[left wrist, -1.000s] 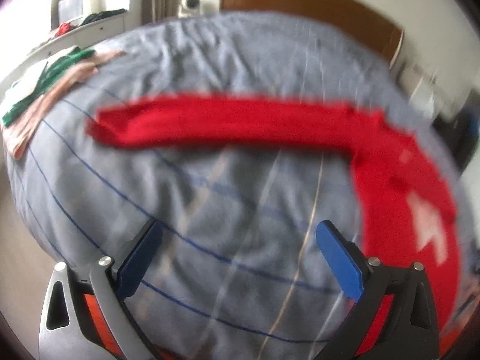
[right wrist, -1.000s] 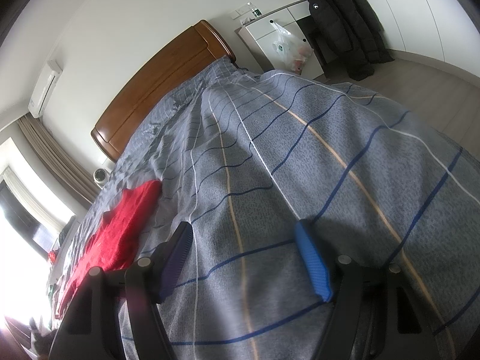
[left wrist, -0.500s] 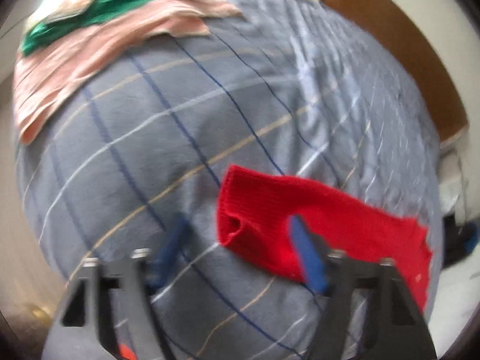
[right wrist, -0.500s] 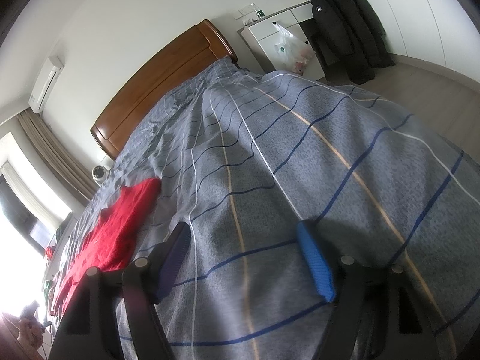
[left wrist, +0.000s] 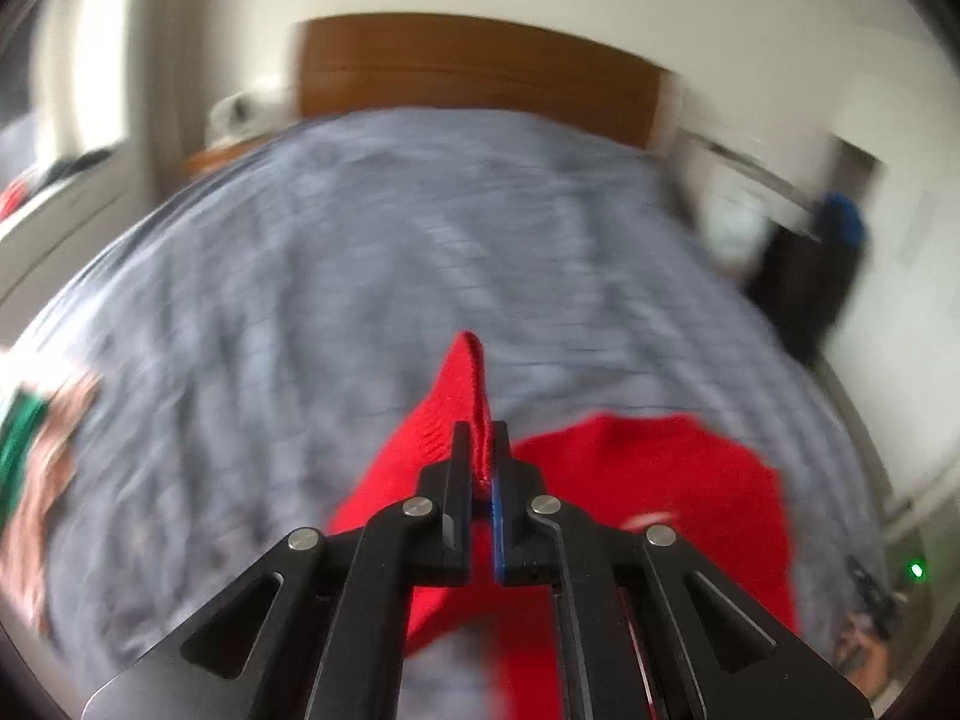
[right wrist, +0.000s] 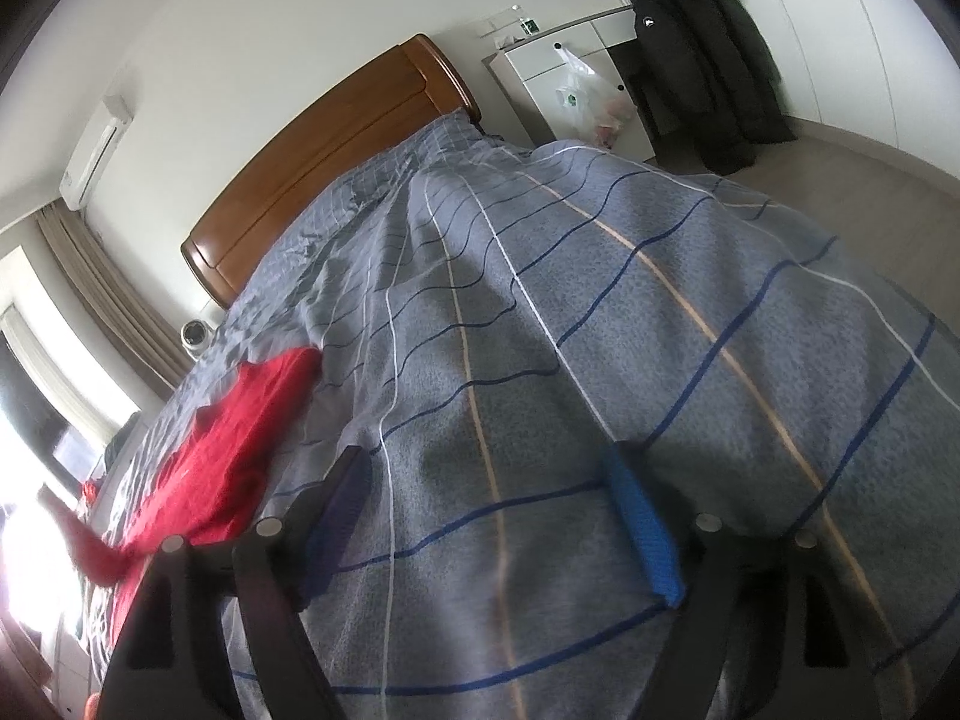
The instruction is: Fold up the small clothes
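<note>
Left wrist view: my left gripper (left wrist: pixel 480 450) pinches red garment (left wrist: pixel 648 504) sleeve edge between 2 near-closed fingers, rest trailing on grey checked bedspread (left wrist: pixel 360 276). My right gripper (right wrist: pixel 486 510) gapes wide, holds nothing, above bedspread; garment well left. Wooden headboard (right wrist: pixel 336 156) beyond.

The left black plastic two-finger gripper (left wrist: pixel 482 450) has triangular cut-outs, round silver screws and one blue inner pad. The right black gripper (right wrist: pixel 492 492) carries ribbed blue pads (right wrist: pixel 645 531).
</note>
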`<state>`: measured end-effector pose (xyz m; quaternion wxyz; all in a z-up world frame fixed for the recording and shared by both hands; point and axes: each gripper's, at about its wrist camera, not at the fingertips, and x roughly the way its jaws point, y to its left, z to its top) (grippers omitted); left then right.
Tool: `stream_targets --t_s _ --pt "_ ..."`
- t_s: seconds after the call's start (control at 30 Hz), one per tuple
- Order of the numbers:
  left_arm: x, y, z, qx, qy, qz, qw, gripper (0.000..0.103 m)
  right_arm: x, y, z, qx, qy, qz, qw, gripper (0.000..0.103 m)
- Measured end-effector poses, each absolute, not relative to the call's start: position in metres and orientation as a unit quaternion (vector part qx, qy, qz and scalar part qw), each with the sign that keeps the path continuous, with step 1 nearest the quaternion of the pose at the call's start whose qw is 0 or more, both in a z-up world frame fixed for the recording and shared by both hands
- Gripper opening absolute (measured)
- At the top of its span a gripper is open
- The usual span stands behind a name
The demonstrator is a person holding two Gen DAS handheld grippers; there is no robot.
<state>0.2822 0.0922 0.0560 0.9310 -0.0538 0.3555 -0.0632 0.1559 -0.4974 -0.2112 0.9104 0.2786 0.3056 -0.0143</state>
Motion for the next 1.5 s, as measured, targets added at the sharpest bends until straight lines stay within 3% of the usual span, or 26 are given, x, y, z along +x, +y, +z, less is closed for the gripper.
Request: stream_targets --t_s 0.1,0.23,0.27,0.3,0.37,0.53,0.63,0.83,0.97,1.0,1.03,1.1,1.2,1.4,1.5 --pt "0.298 0.012 0.05 -0.019 0.354 -0.118 0.927 0.003 0.156 -0.498 -0.212 0.279 0.305 -0.013 0.91 0.08" --pt "0.296 -0.082 -0.002 -0.014 0.387 -0.19 0.902 0.006 0.156 -0.498 -0.212 0.278 0.305 -0.013 0.911 0.081" --pt "0.294 -0.096 -0.017 -0.011 0.402 -0.194 0.895 0.014 0.156 -0.497 -0.212 0.278 0.305 -0.013 0.911 0.081" --pt "0.289 -0.11 -0.034 -0.007 0.425 -0.189 0.885 0.041 0.156 -0.497 -0.212 0.277 0.304 -0.013 0.911 0.081" --pt "0.272 -0.123 -0.074 -0.001 0.475 -0.171 0.863 0.064 0.156 -0.497 -0.213 0.278 0.303 -0.012 0.912 0.081" --pt "0.212 -0.092 -0.101 0.029 0.48 -0.195 0.855 0.064 0.156 -0.497 -0.213 0.278 0.302 -0.012 0.912 0.081" --pt "0.185 -0.036 -0.097 0.056 0.455 -0.164 0.874 0.071 0.156 -0.497 -0.213 0.277 0.302 -0.012 0.912 0.081" --pt "0.201 0.058 -0.115 0.075 0.451 -0.055 0.888 0.066 0.155 -0.497 -0.213 0.279 0.298 -0.01 0.913 0.081" --pt "0.234 0.05 -0.132 0.079 0.434 -0.055 0.896 0.066 0.156 -0.496 -0.212 0.275 0.301 -0.013 0.913 0.082" --pt "0.243 0.046 -0.137 0.081 0.429 -0.05 0.898 0.061 0.157 -0.495 -0.212 0.274 0.302 -0.013 0.913 0.082" --pt "0.249 0.044 -0.141 0.078 0.422 -0.042 0.902 0.055 0.156 -0.494 -0.212 0.273 0.303 -0.014 0.913 0.082" --pt "0.257 0.051 -0.152 0.05 0.419 -0.016 0.906 0.009 0.158 -0.493 -0.211 0.27 0.306 -0.016 0.913 0.082" --pt "0.237 0.064 -0.153 -0.003 0.411 -0.001 0.912 0.008 0.159 -0.492 -0.212 0.267 0.31 -0.018 0.913 0.082" --pt "0.217 0.056 -0.15 0.025 0.409 0.013 0.912 0.01 0.16 -0.492 -0.213 0.268 0.307 -0.018 0.913 0.082" --pt "0.214 0.056 -0.147 0.034 0.415 0.026 0.909 0.016 0.16 -0.492 -0.214 0.268 0.307 -0.018 0.913 0.082"
